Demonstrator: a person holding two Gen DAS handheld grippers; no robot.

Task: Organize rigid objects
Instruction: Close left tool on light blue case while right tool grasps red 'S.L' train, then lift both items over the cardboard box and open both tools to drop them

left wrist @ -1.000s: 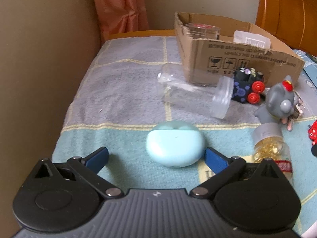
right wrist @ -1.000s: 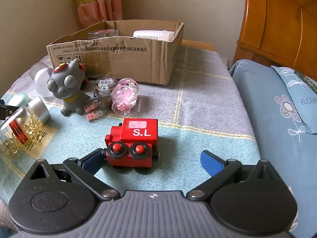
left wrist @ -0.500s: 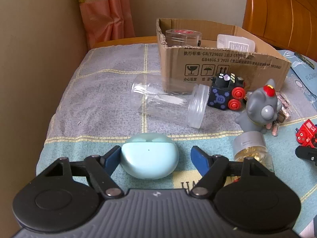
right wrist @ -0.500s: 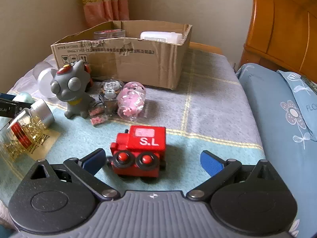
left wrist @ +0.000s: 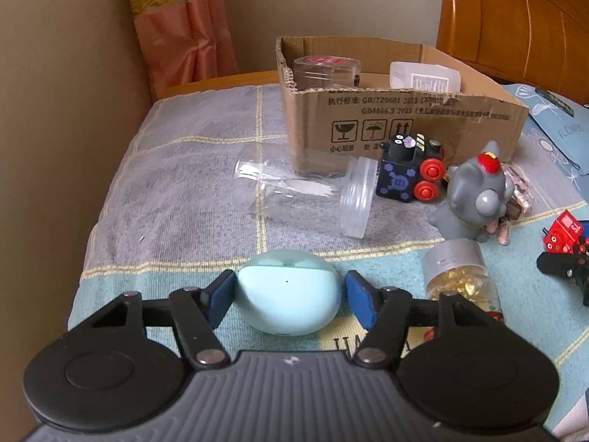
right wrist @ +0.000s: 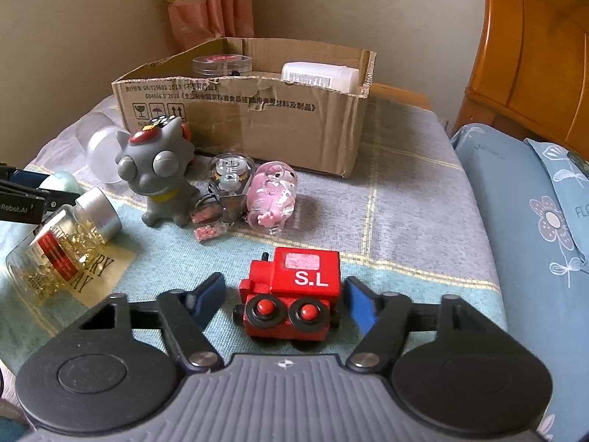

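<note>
- The left claw (left wrist: pixel 289 287) has just been closing around a pale blue earbud case (left wrist: pixel 287 298). Its left pad (left wrist: pixel 221 294) lies against the side of the case, but the right pad seems to have a thin gap, so the case is not clamped yet.
- The case lies on the checked blanket (left wrist: pixel 184 191), near its front left corner.
- The right claw (right wrist: pixel 283 291) has also just been closing, around a red toy train (right wrist: pixel 294 291) marked "S.L". The right pad is just beside the train and the left pad stands apart from it, so the claw does not grip.
- The train stands near the front edge of the blanket, at the middle.
- A bottle of yellow capsules (right wrist: pixel 59 250) lies on its side between the two claws, just beside the left one.
- Behind it stand a grey figure (right wrist: pixel 158 169) and a pink transparent figure (right wrist: pixel 274 199).
- A clear jar (left wrist: pixel 302 191) lies on its side behind the case, touching the cardboard box (right wrist: pixel 257 125).
- The box stands at the back edge, with two containers inside.
</note>
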